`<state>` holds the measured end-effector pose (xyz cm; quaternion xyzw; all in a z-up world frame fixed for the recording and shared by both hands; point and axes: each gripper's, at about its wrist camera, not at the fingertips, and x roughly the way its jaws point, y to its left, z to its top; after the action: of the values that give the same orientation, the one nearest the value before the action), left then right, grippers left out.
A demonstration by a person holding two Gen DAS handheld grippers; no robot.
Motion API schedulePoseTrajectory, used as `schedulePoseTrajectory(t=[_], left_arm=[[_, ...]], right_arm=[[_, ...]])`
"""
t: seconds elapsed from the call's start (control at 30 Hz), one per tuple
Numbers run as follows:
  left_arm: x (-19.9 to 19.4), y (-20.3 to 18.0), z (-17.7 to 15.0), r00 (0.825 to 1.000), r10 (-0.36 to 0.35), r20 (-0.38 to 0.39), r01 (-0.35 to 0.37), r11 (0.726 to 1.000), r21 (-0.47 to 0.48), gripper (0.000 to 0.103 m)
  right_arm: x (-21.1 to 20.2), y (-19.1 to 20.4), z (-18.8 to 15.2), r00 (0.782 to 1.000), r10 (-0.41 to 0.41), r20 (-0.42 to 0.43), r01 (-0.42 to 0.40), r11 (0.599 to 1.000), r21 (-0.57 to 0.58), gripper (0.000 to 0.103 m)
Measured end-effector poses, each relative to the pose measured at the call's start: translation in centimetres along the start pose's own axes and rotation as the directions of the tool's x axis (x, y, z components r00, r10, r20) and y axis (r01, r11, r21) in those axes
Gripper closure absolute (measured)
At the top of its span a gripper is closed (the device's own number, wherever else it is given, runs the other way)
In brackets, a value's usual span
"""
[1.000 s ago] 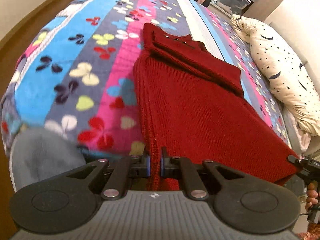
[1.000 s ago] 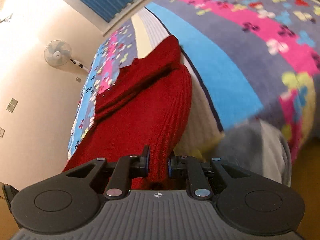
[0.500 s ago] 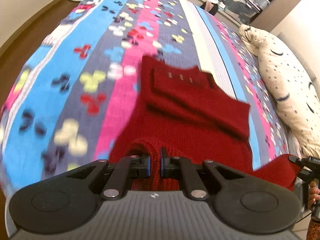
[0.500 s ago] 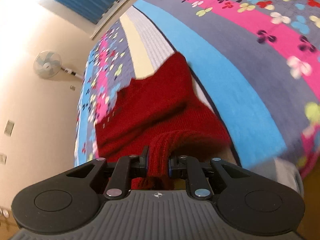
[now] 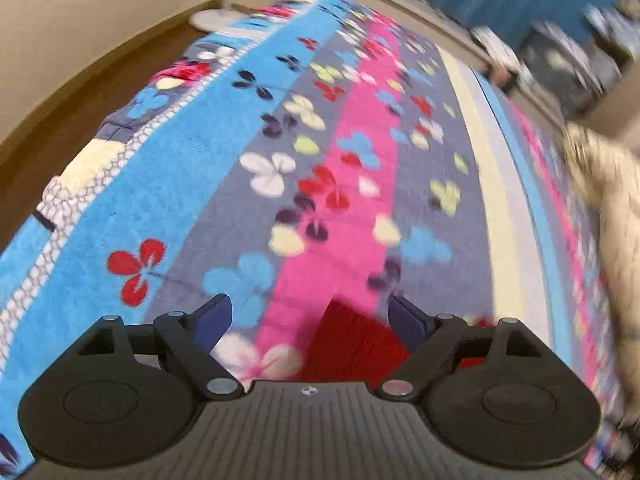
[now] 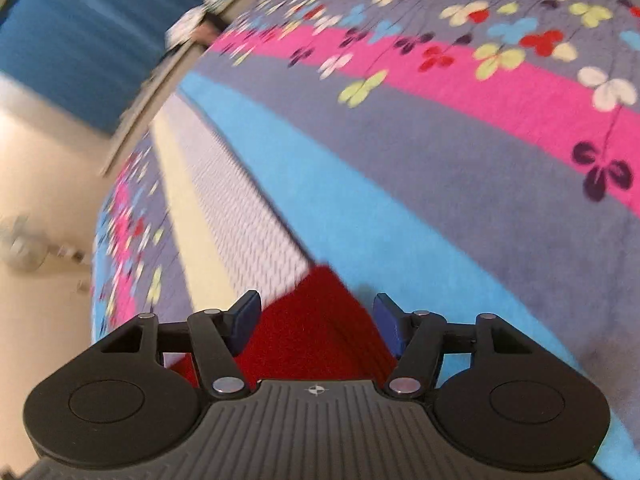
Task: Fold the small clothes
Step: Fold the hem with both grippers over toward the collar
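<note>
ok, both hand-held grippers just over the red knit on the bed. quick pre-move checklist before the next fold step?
1. Left hand-held gripper released: ok. Its jaws are opening, and its pads stand clear of the red knit garment.
2. Right hand-held gripper released: ok. Its jaws are opening too; the garment's corner lies between the pads, unpinched.
3. Garment resting on the blanket: ok, as far as its visible edge shows.
4. Fold lying flat and square: cannot tell; most of the garment is hidden under the grippers.
5. Pillow clear of the garment: cannot tell; that side is blurred.
</note>
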<state>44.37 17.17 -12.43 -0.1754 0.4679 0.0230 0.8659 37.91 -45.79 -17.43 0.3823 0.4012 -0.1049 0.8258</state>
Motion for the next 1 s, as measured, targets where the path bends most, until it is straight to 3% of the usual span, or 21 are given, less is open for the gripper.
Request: schedulePoseTrajectory(t=[0.13, 0.4, 0.57, 0.6, 0.63, 0.67, 0.7, 0.73, 0.8, 1.0], left_arm=[[1.1, -0.6, -3.1, 0.998, 0.045, -0.037, -0.039, 0.988, 0.147, 0.014], [3.4, -5.4, -5.5, 0.997, 0.072, 0.001, -0.067, 0.926, 0.371, 0.014], [7.4, -6.5, -5.1, 0.991, 0.116, -0.07, -0.081, 0.921, 0.381, 0.031], [7.9, -6.5, -5.0, 0.991, 0.11, -0.082, -0.073, 0.926, 0.37, 0.042], [8.1, -6.3, -4.9, 0.992, 0.096, -0.087, -0.059, 0.934, 0.352, 0.061], [8.1, -6.3, -4.8, 0.992, 0.094, -0.084, -0.06, 0.937, 0.343, 0.069], [7.7, -6.4, -4.7, 0.993, 0.103, -0.065, -0.074, 0.933, 0.351, 0.088], [7.1, -6.4, -4.6, 0.994, 0.093, -0.055, -0.067, 0.93, 0.362, 0.09], [5.4, -6.4, -4.3, 0.997, 0.07, -0.033, -0.054, 0.932, 0.358, 0.091], [0.8, -4.5, -2.4, 0.998, 0.004, 0.061, -0.021, 0.96, 0.279, 0.092]], right_arm=[[0.4, 0.5, -2.4, 0.999, -0.036, 0.024, 0.039, 0.987, -0.153, 0.038], [2.0, 3.2, -3.1, 0.998, -0.031, 0.052, 0.044, 0.965, -0.26, 0.038], [4.5, 4.2, -3.4, 0.997, -0.068, 0.033, 0.075, 0.949, -0.307, 0.037], [5.0, 4.4, -3.5, 0.996, -0.082, 0.027, 0.086, 0.942, -0.325, 0.037], [5.4, 4.7, -3.7, 0.994, -0.1, 0.037, 0.107, 0.927, -0.36, 0.051], [5.6, 5.0, -3.9, 0.991, -0.124, 0.059, 0.137, 0.905, -0.402, 0.061], [5.7, 5.0, -4.0, 0.987, -0.145, 0.075, 0.163, 0.89, -0.425, 0.078], [5.5, 4.7, -3.8, 0.986, -0.144, 0.084, 0.166, 0.895, -0.414, 0.093], [4.3, 4.1, -3.2, 0.99, -0.106, 0.089, 0.132, 0.92, -0.369, 0.094], [-0.5, 3.9, -1.8, 0.98, -0.025, 0.199, 0.091, 0.938, -0.333, 0.096]])
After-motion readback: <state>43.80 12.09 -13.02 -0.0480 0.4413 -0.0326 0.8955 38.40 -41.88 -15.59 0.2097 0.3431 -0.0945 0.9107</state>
